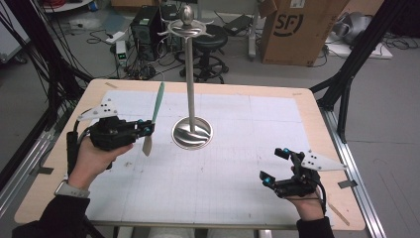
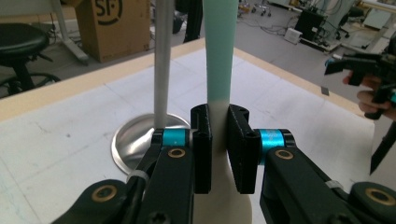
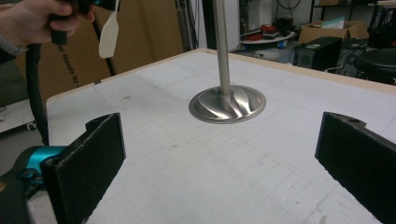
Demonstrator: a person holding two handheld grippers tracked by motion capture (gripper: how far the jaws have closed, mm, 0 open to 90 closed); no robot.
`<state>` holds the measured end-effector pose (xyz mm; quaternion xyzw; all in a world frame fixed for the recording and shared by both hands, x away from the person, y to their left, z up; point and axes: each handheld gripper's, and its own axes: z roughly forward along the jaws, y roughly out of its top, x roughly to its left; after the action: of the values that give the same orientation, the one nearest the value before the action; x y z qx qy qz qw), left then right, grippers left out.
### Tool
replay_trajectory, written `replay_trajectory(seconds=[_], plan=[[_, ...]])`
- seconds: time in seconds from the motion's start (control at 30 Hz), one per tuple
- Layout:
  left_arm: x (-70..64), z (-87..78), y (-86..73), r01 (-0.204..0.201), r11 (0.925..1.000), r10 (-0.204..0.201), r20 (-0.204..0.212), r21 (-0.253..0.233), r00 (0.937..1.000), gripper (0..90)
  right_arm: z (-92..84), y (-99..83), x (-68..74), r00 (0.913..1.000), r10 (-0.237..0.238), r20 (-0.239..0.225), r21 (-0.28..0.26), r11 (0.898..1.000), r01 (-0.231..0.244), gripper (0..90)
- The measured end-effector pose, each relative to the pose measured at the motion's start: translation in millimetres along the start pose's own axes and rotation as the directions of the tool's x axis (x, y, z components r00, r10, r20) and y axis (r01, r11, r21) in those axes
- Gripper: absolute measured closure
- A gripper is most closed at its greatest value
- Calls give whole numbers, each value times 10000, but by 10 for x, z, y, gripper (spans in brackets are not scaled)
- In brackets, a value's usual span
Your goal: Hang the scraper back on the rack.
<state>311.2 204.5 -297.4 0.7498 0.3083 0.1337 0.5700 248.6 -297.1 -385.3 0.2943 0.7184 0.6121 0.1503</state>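
1. Standing mid-table, well beyond both hands: tall metal stand on a round base, hooked arms at the top. Risking a tip-over if knocked high on the pole.
2. Holding the spatula upright just left of that pole: left gripper, jaws pinched on the pale neck between green handle and cream blade. Likely slipping or swivelling, given so narrow a pinch on a long tool.
3. Hovering low at the near right, jaws spread wide and holding nothing: right gripper. Threatening little, unless swinging across into the base.
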Motion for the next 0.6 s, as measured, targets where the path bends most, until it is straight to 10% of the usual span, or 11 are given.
replay_trajectory(seconds=[0.6], plan=[[141,21,615,-518,9935,457,-610,-1017,9971,808,-39,-13,-36,9999,75,79,-79,9999,-74,3]])
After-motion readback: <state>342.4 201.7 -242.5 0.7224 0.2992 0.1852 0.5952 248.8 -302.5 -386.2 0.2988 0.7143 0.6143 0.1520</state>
